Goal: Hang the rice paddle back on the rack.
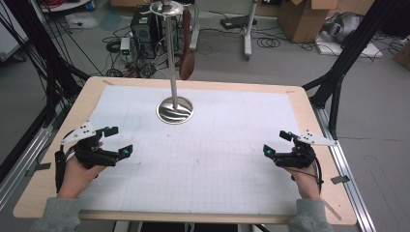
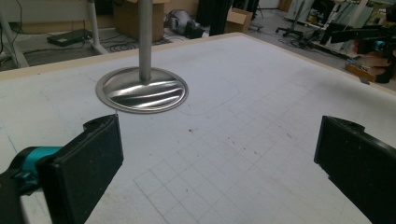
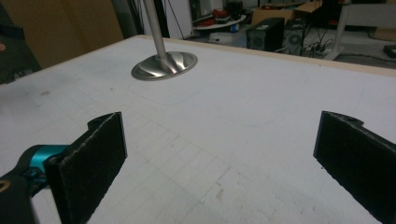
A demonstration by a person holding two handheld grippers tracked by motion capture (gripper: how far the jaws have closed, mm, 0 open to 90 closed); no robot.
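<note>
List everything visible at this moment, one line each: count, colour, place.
Stand: one, silver, round base on the mat at the far middle.
Spoon: one, dark brown wood, hanging from the stand's top.
Mat: one, white with a faint grid, covering the table.
Table: one, light wood rim.
Boxes: cardboard, brown, on the floor beyond the table.
Left gripper: one, black with teal, near left, jaws open, holding nothing.
Right gripper: one, black with teal, near right, jaws open, holding nothing.
Sleeves: two, grey, bottom edge.
</note>
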